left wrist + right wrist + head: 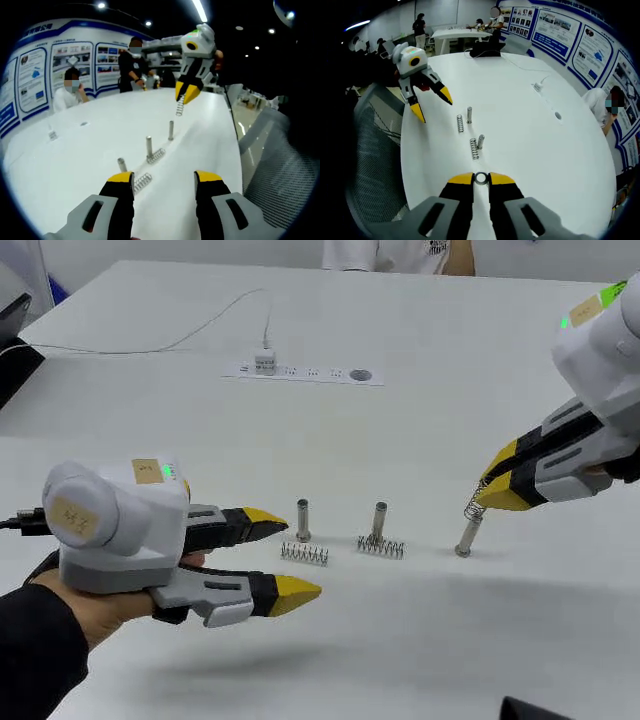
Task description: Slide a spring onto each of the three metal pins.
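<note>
The right gripper point(489, 493) pinches a spring point(474, 504) above the 3 o'clock pin point(466, 537); next, align and lower. The left gripper point(300, 558) gapes wide

Bright even overhead light, soft shadows on the white table point(420, 640), fisheye-bent edges.

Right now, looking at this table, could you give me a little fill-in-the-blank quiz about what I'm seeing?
1. ____ metal pins stand upright on the white table.
2. The right hand-held gripper is ____ on a spring over one pin.
3. The left hand-held gripper has its jaws ____.
4. ____ loose springs lie flat beside the other pins.
Missing words: three; shut; open; two.
</note>
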Demonstrator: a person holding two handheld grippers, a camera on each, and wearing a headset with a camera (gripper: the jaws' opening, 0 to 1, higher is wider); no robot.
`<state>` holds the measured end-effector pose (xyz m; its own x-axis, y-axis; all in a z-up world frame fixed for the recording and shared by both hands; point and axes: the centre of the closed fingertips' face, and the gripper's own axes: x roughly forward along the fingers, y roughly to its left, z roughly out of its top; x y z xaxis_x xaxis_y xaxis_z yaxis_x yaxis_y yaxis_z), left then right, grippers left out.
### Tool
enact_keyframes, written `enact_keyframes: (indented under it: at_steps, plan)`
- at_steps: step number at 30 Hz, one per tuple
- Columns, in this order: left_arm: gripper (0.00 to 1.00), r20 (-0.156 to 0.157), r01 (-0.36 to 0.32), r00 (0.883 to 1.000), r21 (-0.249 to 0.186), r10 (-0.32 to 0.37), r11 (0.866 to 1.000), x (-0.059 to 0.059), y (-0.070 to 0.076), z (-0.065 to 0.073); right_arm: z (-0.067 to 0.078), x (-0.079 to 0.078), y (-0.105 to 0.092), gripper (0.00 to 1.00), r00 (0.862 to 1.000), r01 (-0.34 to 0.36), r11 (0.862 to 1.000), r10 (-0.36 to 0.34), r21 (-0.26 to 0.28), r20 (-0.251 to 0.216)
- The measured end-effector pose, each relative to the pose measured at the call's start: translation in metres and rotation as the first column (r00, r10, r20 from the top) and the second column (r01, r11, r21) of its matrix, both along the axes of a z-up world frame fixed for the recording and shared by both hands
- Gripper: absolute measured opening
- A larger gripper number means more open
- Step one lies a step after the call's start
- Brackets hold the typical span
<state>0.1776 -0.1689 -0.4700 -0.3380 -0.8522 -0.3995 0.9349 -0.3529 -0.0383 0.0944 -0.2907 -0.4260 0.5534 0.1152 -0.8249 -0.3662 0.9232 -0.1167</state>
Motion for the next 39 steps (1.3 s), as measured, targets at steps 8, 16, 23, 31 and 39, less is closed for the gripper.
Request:
enact_keyframes:
  at_steps: [8,16,23,31,39]
  plan:
    - [0.51,-0.009,-0.023,1.0,0.003,0.023,1.0,0.002,0.001,-0.004,-0.008,0.0,-0.015,0.12,0.999,0.027,0.999,-0.027,-0.016,-0.016]
    - [0.53,-0.017,-0.037,0.999,0.007,0.037,0.999,0.005,0.002,-0.006,-0.016,0.0,-0.021,0.12,0.999,0.038,0.999,-0.039,-0.018,-0.035]
    - [0.54,-0.016,-0.047,0.999,0.005,0.047,0.999,0.006,0.002,-0.006,-0.022,0.002,-0.025,0.12,0.998,0.046,0.999,-0.047,-0.014,-0.042]
    - [0.55,-0.02,-0.054,0.998,0.004,0.054,0.999,0.007,0.002,-0.006,-0.028,0.002,-0.028,0.12,0.997,0.049,0.999,-0.049,-0.01,-0.056]
    - [0.55,-0.03,-0.054,0.998,0.007,0.054,0.999,0.006,0.002,-0.008,-0.036,0.005,-0.03,0.12,0.996,0.051,0.999,-0.051,-0.003,-0.07]
